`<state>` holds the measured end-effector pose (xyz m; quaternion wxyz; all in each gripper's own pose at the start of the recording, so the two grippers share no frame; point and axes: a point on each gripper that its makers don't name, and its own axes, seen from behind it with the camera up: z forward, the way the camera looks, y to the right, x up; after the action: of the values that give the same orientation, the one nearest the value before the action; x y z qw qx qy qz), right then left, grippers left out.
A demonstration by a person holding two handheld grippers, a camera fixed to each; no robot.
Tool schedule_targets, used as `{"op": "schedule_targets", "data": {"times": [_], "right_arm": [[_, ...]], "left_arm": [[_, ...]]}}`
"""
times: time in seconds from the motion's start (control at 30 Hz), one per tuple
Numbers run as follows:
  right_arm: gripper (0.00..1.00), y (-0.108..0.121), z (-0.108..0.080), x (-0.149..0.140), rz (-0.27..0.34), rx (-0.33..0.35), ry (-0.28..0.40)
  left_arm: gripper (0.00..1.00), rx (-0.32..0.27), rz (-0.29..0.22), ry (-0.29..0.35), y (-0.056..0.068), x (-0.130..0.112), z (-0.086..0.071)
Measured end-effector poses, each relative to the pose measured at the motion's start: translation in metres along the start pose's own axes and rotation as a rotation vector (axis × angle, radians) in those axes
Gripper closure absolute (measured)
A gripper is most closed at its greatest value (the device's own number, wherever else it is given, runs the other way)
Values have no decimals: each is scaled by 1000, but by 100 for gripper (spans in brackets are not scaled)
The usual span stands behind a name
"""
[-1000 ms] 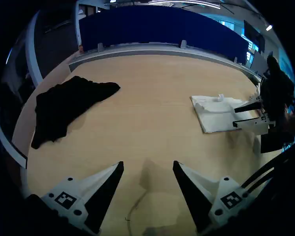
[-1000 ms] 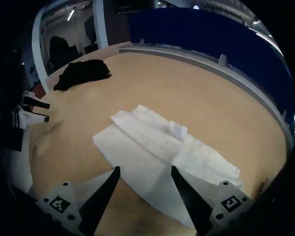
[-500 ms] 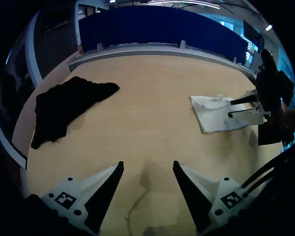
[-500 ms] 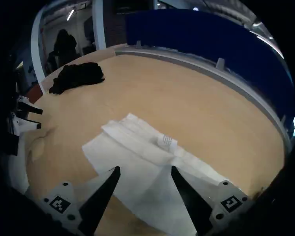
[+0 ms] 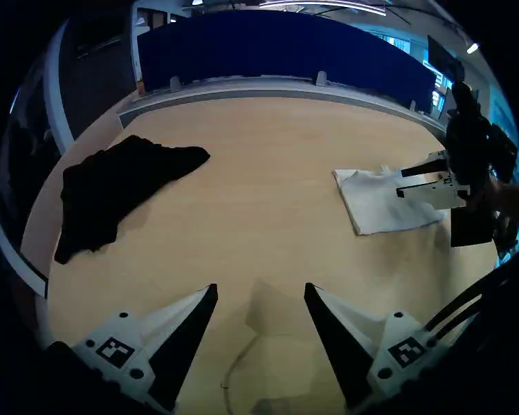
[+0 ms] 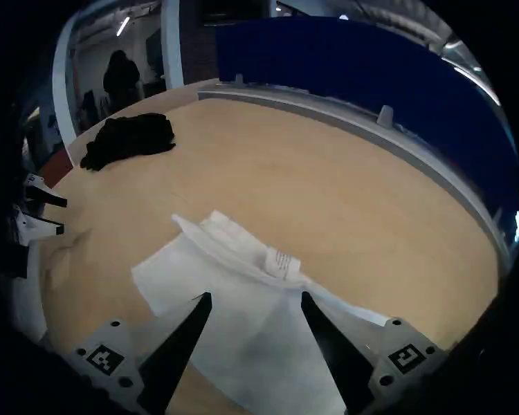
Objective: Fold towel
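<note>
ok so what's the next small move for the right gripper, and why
Probably lower the right gripper and pinch the white cloth towel: the jaws stand open and it lies ungripped between them on the light wooden table.

The surface point(image 5: 273, 173) looks like pale wood, smooth with a faint sheen. The towel point(image 6: 183, 270) is white cloth, matt and creased. The black heap point(image 5: 114, 187) is matt cloth too. The left hand-held gripper point(image 5: 259, 287) has smooth white-and-black plastic fingers point(image 5: 169, 325).

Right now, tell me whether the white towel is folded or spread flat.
Partly folded: the white towel lies on the table with a layered ridge across it, its tag on top.
</note>
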<state>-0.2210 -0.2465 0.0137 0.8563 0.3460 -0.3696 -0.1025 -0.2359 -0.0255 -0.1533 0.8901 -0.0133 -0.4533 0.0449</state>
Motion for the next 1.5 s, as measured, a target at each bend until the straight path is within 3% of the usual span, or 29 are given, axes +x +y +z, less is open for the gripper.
{"op": "schedule_targets", "data": {"times": [0.63,1.5], "right_arm": [[0,1,-11,-3,3,-4,5],[0,49,-95,-95,56,-116,-60]], "left_arm": [[7,-4,15,0,3,1,1],[7,-7,29,2,4,6,2]]}}
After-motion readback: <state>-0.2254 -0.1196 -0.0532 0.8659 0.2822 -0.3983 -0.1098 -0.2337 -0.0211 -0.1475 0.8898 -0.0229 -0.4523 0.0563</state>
